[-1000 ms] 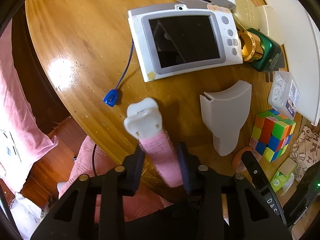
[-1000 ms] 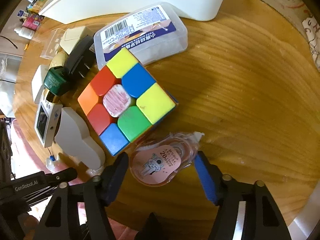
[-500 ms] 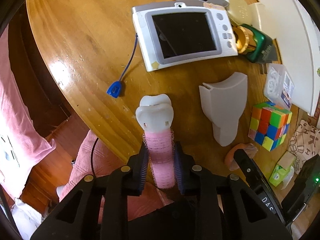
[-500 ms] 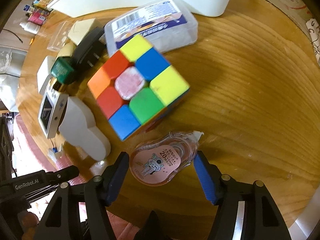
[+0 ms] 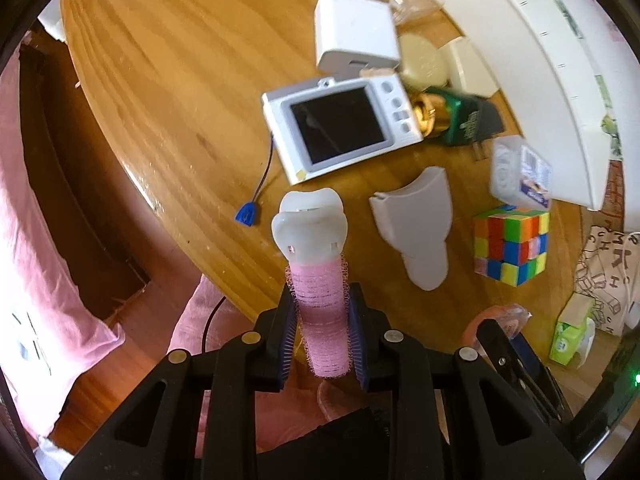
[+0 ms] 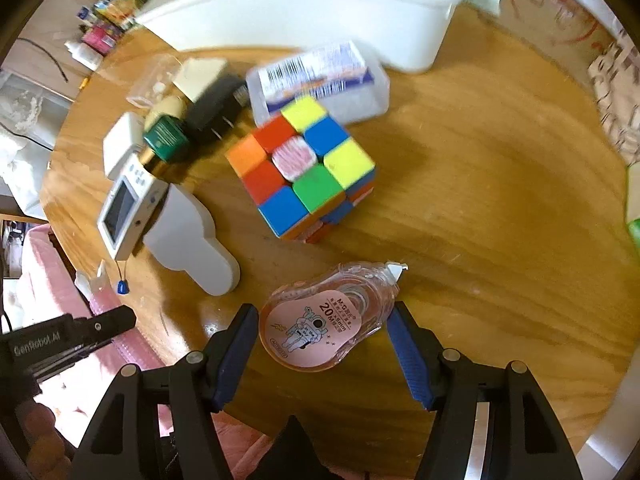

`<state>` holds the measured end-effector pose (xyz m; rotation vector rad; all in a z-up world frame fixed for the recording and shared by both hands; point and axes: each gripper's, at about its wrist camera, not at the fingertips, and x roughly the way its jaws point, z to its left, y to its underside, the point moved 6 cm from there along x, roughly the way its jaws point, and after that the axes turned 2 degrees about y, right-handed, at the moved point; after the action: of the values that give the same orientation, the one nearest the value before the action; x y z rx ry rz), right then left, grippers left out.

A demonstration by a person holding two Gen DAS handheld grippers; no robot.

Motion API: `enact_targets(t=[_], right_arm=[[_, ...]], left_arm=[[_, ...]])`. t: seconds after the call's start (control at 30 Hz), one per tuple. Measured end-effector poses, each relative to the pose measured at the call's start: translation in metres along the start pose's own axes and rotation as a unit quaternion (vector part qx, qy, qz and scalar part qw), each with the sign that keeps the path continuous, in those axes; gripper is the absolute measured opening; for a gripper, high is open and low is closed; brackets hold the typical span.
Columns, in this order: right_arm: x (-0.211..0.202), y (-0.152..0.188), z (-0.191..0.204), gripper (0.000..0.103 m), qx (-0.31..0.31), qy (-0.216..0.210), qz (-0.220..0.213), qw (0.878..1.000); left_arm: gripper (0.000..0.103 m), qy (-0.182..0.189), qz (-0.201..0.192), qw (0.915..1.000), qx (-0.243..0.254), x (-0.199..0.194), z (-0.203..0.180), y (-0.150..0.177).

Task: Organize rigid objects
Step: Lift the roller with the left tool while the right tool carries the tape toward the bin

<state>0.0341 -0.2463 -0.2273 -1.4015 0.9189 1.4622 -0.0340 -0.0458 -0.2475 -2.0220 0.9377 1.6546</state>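
My left gripper [image 5: 322, 334] is shut on a pink hair roller with a white cap [image 5: 314, 248] and holds it above the table's near edge. My right gripper [image 6: 322, 344] is open around a pink correction-tape dispenser [image 6: 330, 316] that lies on the wooden table [image 6: 500, 208]; the pads stand apart from it on both sides. A colourful puzzle cube [image 6: 306, 170] sits just beyond the dispenser and also shows in the left wrist view [image 5: 510, 244].
A white curved cover [image 5: 418, 226], a small white screen device [image 5: 342, 130], a white box [image 5: 356, 38], a green bottle [image 5: 460, 118], a clear plastic box [image 6: 320, 80] and a large white bin [image 6: 320, 12] crowd the table's far side.
My left gripper closed on the pink roller and lifted it back from the table. My right gripper drew back a little, still open around the dispenser.
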Motion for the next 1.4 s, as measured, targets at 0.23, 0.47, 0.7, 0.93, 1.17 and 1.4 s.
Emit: enact_targets(t=[0.23,0.47,0.7,0.93,1.17,1.4], right_arm=[[-0.058,0.003,0.014,0.067,-0.037,-0.017,-0.110,0.993],[-0.086,-0.002,0.019,0.067,-0.052,-0.042,-0.183,0.981],[-0.098,-0.023,0.023,0.067,-0.040,-0.057,-0.231,0.970],[-0.116,-0.046,0.029,0.067,-0.022,-0.052,-0.278,0.959],[-0.127,-0.071,0.032,0.067,0.004,-0.039,-0.314,0.949],[-0.137,-0.096,0.035,0.067,0.015,-0.018,-0.347,0.937]], left_arm=[[0.026,0.024,-0.048,0.9981,0.029,-0.026,-0.009,-0.005],[0.026,0.058,-0.109,0.9908,0.054,-0.063,-0.026,-0.030],[0.026,0.086,-0.152,0.9807,0.088,-0.091,-0.040,-0.065],[0.026,0.097,-0.166,0.9734,0.125,-0.110,-0.055,-0.098],[0.026,0.105,-0.182,0.9600,0.185,-0.132,-0.079,-0.128],[0.026,0.118,-0.184,0.9449,0.243,-0.144,-0.112,-0.151]])
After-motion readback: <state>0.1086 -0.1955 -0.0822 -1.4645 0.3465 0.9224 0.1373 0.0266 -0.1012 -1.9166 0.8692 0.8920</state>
